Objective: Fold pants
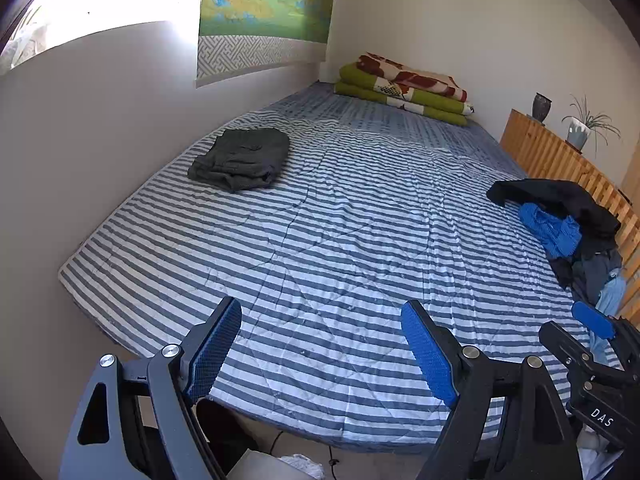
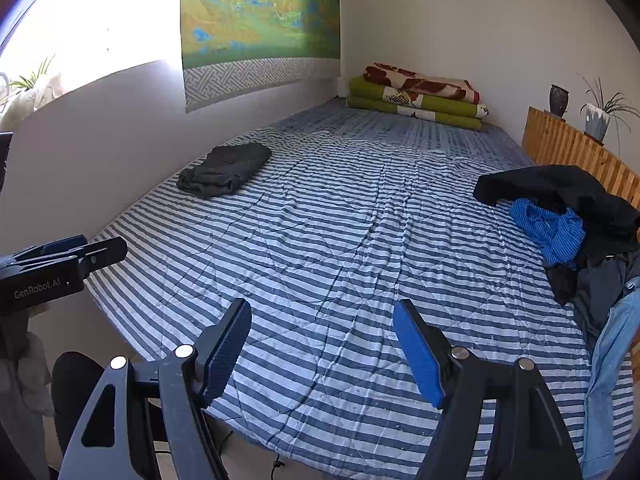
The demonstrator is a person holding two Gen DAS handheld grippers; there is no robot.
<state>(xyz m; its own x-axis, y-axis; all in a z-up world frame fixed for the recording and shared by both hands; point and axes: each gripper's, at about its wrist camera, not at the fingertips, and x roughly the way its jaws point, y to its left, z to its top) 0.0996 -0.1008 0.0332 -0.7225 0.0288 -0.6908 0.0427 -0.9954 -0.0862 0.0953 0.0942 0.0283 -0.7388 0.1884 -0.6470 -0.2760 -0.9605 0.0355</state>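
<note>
A folded pair of dark grey pants (image 1: 242, 158) (image 2: 224, 169) lies on the striped bed (image 1: 340, 240) (image 2: 340, 248) at the far left, near the wall. A loose heap of clothes (image 1: 568, 224) (image 2: 576, 224), black, blue and light denim, sits at the bed's right edge. My left gripper (image 1: 322, 344) hovers open over the near edge of the bed, nothing between its blue pads. My right gripper (image 2: 322, 344) is open too, empty, over the same near edge. The right gripper (image 1: 592, 344) shows at the right of the left wrist view; the left gripper (image 2: 60, 264) shows at the left of the right wrist view.
Folded green and patterned blankets (image 1: 404, 88) (image 2: 418, 96) are stacked at the far corner. A wooden slatted headboard (image 1: 560, 160) (image 2: 576, 148) runs along the right, with a vase (image 1: 541, 107) and a potted plant (image 1: 580, 130) on top. A wall borders the bed's left side.
</note>
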